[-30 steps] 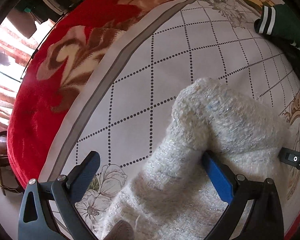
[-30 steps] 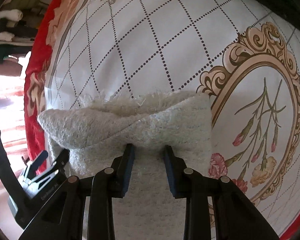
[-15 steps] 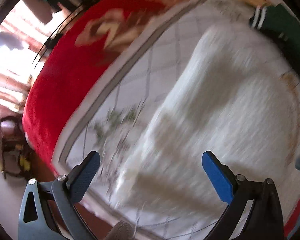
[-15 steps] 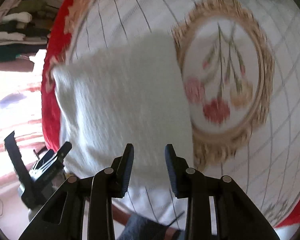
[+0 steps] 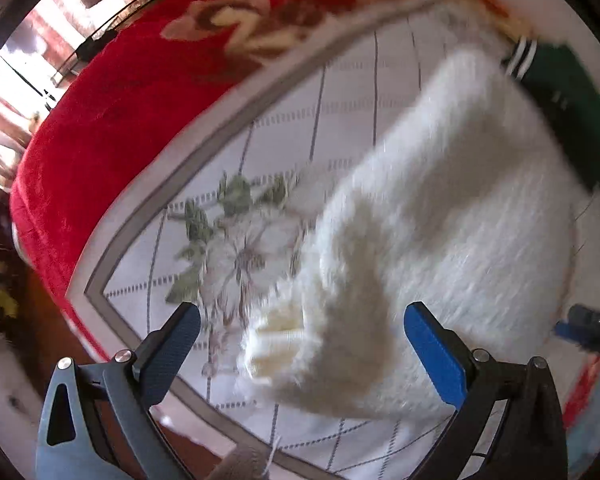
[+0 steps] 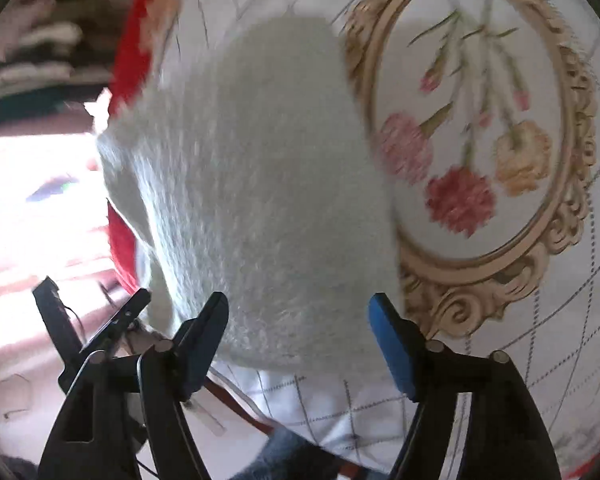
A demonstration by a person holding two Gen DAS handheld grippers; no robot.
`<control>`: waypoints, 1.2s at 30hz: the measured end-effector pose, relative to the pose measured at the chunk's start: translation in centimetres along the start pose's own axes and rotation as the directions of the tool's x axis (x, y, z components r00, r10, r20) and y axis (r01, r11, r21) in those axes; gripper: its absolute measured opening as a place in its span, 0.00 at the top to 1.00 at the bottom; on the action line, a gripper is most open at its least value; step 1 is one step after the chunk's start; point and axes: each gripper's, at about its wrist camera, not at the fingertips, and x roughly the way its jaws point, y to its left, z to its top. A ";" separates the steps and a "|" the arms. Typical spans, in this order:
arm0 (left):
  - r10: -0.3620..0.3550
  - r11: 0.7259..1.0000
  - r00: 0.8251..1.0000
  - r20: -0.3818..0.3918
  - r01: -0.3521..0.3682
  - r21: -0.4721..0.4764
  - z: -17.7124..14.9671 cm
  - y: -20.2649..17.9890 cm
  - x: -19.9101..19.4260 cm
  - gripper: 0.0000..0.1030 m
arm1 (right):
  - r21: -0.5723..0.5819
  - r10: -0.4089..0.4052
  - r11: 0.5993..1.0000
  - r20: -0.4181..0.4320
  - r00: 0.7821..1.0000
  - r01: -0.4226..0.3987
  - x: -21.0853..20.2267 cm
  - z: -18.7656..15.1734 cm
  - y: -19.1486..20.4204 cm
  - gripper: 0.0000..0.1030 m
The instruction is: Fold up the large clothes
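A fluffy white sweater (image 5: 440, 208) lies folded on the white patterned sheet (image 5: 284, 128). A ribbed cuff (image 5: 276, 344) pokes out at its near left corner. My left gripper (image 5: 300, 340) is open and empty, raised above the sweater's near edge. In the right wrist view the sweater (image 6: 260, 168) lies beside the sheet's gold oval flower frame (image 6: 480, 140). My right gripper (image 6: 298, 332) is open and empty above the sweater's near edge. The left gripper (image 6: 100, 320) shows at that view's lower left.
A red floral blanket (image 5: 120, 92) lies under the sheet along its left edge. A dark green garment with white stripes (image 5: 560, 96) lies just beyond the sweater. Stacked clothes (image 6: 40, 60) sit in the background. The bed's near edge runs below both grippers.
My right gripper opened and let go of the sweater's folded edge. Both grippers pulled back and up from the sweater, which now lies flat on the sheet.
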 end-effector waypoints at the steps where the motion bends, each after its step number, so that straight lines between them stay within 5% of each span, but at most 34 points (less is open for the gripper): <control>1: -0.023 1.000 1.000 0.006 0.023 0.010 0.5 0.0 0.2 0.00 | -0.001 0.021 1.000 0.026 0.999 -0.021 -0.2 0.3 -1.2 0.23; 4: -0.105 0.992 0.994 -0.023 0.106 0.064 2.6 -0.7 2.9 0.00 | -0.029 0.151 0.988 0.019 0.988 -0.151 2.0 1.8 -4.1 0.23; 7: -0.214 0.973 0.975 -0.061 0.218 0.080 4.4 -1.4 5.2 0.00 | -0.045 0.320 0.945 -0.064 0.945 -0.323 5.6 3.5 -5.5 0.19; 11: -0.288 0.950 0.955 -0.074 0.295 0.101 5.6 -2.5 6.5 0.02 | -0.097 0.433 0.889 -0.137 0.891 -0.447 8.3 5.9 -4.5 0.16; 15: -0.332 0.937 0.943 -0.033 0.334 0.103 6.6 -2.9 6.2 0.33 | -0.148 0.449 0.875 -0.110 0.887 -0.461 9.3 6.5 -2.8 0.25; 16: -0.330 0.938 0.944 -0.014 0.329 0.110 6.7 -3.1 6.0 0.51 | -0.141 0.449 0.879 -0.081 0.890 -0.456 9.2 6.5 -2.6 0.31; 19: -0.321 0.943 0.946 0.033 0.316 0.105 7.6 -1.9 4.6 0.85 | -0.087 0.487 0.870 0.002 0.873 -0.485 8.1 6.2 -2.6 0.49; 23: -0.312 0.943 0.948 0.061 0.301 0.143 9.1 -2.2 2.5 0.88 | -0.049 0.494 0.869 0.056 0.868 -0.492 6.4 5.4 -1.6 0.53; 28: -0.305 0.937 0.948 0.087 0.283 0.204 10.1 -2.5 0.2 0.88 | -0.029 0.542 0.840 0.093 0.835 -0.542 3.2 5.1 0.2 0.55; 36: -0.343 0.917 0.929 0.140 0.299 0.263 14.0 -4.2 -5.1 0.88 | -0.087 0.566 0.824 0.152 0.810 -0.560 -6.4 7.1 3.6 0.56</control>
